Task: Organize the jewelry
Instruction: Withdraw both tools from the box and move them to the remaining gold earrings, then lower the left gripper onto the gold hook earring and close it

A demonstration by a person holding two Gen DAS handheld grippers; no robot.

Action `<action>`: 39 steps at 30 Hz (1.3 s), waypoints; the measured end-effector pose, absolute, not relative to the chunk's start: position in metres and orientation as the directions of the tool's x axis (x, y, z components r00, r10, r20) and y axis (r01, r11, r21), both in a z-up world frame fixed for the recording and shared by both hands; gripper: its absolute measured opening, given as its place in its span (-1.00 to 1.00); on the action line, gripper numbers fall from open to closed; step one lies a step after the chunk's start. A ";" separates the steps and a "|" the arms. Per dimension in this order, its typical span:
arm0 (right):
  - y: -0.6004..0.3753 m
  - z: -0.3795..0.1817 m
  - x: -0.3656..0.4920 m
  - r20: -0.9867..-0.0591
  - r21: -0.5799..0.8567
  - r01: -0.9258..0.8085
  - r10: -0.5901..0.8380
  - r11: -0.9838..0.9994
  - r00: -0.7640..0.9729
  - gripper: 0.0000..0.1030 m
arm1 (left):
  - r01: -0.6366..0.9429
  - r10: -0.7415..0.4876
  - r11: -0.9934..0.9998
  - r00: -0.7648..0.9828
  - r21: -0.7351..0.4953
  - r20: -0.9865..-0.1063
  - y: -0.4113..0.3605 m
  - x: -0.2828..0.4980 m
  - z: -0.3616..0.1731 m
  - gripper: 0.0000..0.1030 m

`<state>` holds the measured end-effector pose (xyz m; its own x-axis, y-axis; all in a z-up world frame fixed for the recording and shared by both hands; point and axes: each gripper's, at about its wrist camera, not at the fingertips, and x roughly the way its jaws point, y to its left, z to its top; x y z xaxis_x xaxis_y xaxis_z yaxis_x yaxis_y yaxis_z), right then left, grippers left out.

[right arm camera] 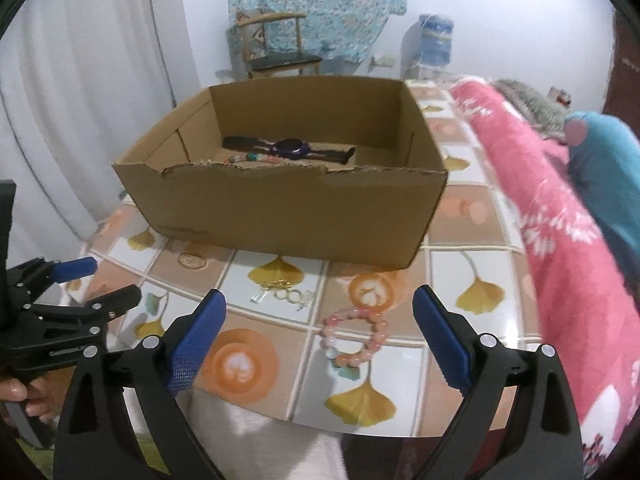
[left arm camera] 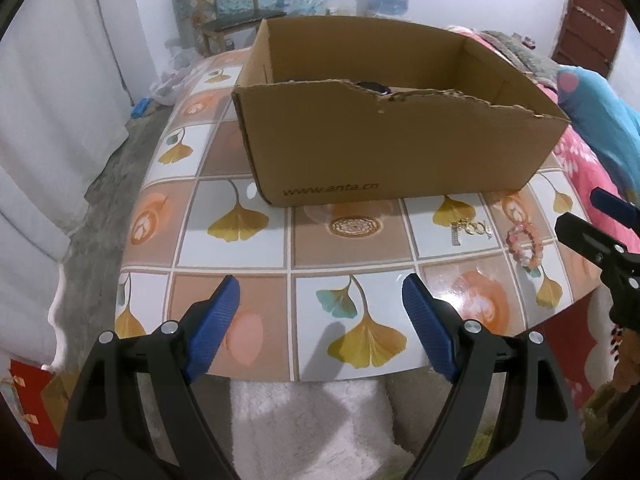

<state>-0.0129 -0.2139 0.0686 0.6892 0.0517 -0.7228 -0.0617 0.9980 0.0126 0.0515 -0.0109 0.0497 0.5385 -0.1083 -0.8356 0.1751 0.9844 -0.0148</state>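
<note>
The bench point(right arm camera: 448, 216), covered in a tile pattern of ginkgo leaves and orange medallions, fills the lower part of both views, with a pink flowered blanket point(right arm camera: 532, 184) along its edge at 3 o'clock in the right wrist view. On it stands an open cardboard box point(right arm camera: 280, 216) with a torn front rim, sitting at 12 o'clock from both grippers. Inside the box, on its floor, lies a dark watch point(right arm camera: 290, 147) with a purple face, and just in front of it a string of mixed coloured beads point(right arm camera: 252, 157), partly hidden by the front wall. The left gripper point(left arm camera: 320, 320) hangs over the near edge of the bench with its blue fingers point(left arm camera: 216, 324) spread wide and nothing between them. The right gripper point(right arm camera: 318, 344) is likewise spread wide, its fingers point(right arm camera: 198, 340) standing either side of a pink beaded bracelet point(right arm camera: 354, 340) that lies flat on the bench; the pads do not touch it. A turquoise charm hangs from the bracelet's near side. At 12 o'clock from the bracelet, between it and the box, lies a small gold-coloured chain piece with rings and clear ends point(right arm camera: 286, 294), apart from both. In the left wrist view the same bracelet point(left arm camera: 526, 242) and chain piece point(left arm camera: 472, 229) sit at 3 o'clock, near the other gripper's tips. A hand point(right arm camera: 24, 396) shows at 8 o'clock in the right wrist view.
</note>
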 end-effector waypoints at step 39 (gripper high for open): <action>-0.214 0.049 -0.035 -0.680 0.214 -0.123 0.238 0.969 0.693 0.86 | 0.452 -0.311 0.892 0.599 -0.009 -0.738 -0.019 0.036 0.045 0.55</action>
